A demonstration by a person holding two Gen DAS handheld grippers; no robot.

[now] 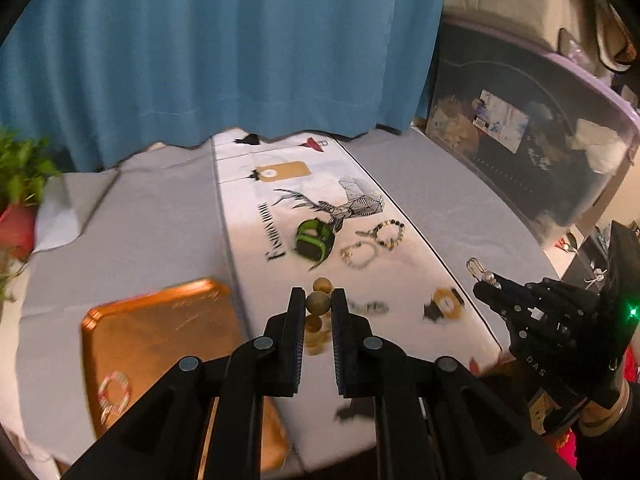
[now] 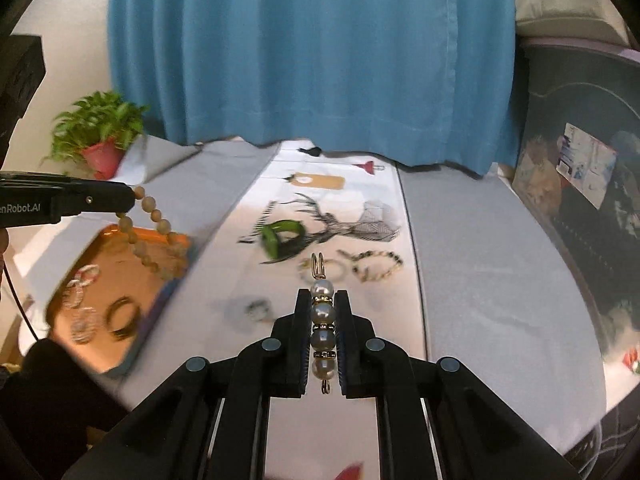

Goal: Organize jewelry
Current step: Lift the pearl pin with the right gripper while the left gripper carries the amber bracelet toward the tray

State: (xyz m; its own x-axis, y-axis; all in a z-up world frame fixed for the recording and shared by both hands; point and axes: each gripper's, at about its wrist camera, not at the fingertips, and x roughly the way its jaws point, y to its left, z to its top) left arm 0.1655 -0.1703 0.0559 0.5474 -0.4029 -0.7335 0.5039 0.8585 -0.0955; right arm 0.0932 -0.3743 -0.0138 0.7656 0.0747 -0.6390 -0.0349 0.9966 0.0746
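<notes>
Both grippers carry jewelry toward the orange tray (image 2: 120, 280) at left: the left gripper (image 1: 318, 304) pinches a tan bead bracelet (image 1: 319, 303), while the right gripper (image 2: 323, 320) clamps a pearl pin (image 2: 323, 322).

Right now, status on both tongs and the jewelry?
Left tongs shut on wooden bead bracelet. Right tongs shut on pearl pin. Orange tray left of both, path clear.

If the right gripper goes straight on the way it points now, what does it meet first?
Probably the pale beaded bracelet lying on the white printed cloth, just ahead of the right gripper; depth is unclear.
</notes>
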